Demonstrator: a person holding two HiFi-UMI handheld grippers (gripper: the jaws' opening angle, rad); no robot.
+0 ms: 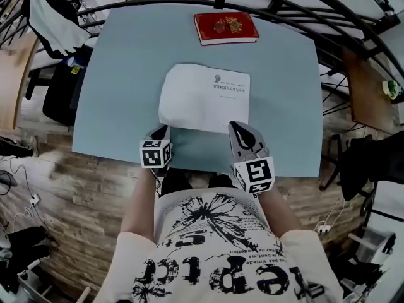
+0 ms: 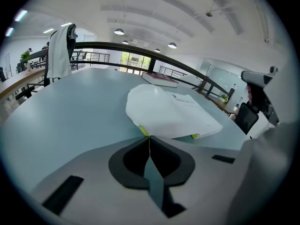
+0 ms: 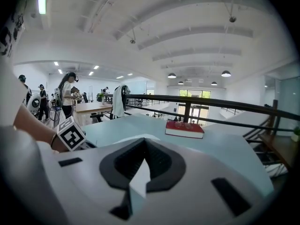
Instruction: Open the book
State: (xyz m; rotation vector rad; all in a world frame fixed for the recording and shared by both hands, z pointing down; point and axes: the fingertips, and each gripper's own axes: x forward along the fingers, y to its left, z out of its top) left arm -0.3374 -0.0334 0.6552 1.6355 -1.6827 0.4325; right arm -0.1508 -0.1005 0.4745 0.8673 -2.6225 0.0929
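Book point(image 1: 205, 98), white, just beyond left tongs point(image 1: 158, 132)

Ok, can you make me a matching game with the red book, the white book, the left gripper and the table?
Things:
1. red book
2. white book
3. left gripper
4. table

Matches:
A. light blue
B. jaws shut
C. at the table's far edge
D. in the middle of the table

Pairs: 1-C, 2-D, 3-B, 4-A.

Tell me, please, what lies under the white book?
Under the white book lies the table. In the left gripper view, yellow-green bits peek from beneath its near edge; the rest is covered.
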